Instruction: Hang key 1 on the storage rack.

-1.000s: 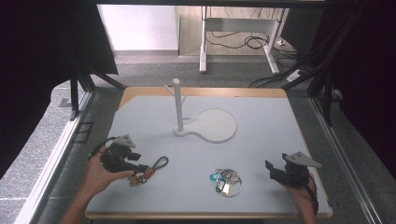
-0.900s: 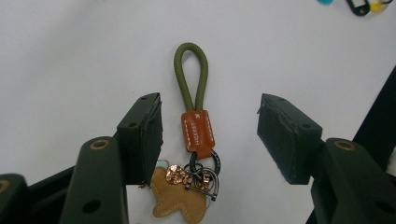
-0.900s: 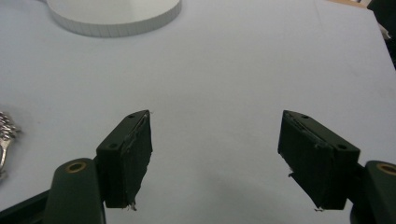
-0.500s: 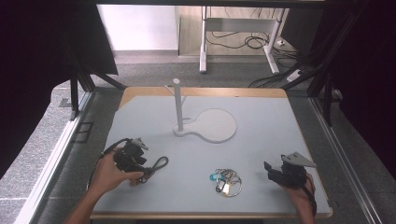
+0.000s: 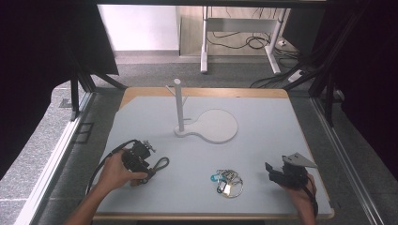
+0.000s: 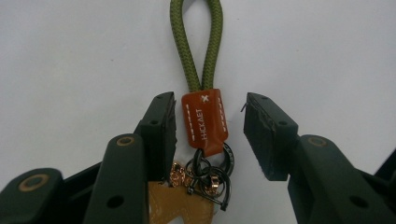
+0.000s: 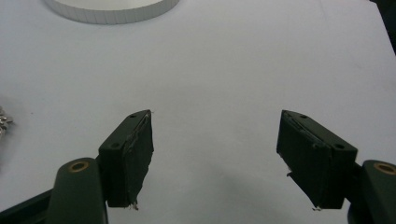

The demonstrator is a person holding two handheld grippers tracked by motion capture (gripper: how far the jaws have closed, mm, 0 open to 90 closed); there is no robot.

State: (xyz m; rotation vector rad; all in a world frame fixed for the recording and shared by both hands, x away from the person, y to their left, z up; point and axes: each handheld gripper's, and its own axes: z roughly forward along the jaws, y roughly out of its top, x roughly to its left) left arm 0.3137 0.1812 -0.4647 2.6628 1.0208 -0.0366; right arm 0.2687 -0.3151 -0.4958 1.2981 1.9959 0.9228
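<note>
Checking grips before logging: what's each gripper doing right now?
Left gripper: jaws closing around keychain's leather tab, not yet clamped.
Right gripper: open, empty.

The left claw [image 5: 149, 172] has moved since the earlier pictures: it began near the worktop's left edge and now sits closer to the white post stand [image 5: 206, 125], lower over the keychain [image 6: 204, 122] with the green cord loop. Its jaws have just been closing; the keychain's orange leather tab now stands between them, the left pad just beside or touching it, the right pad still apart from it. The person's left hand [image 5: 117, 169] and forearm have come further in over the worktop with it
</note>
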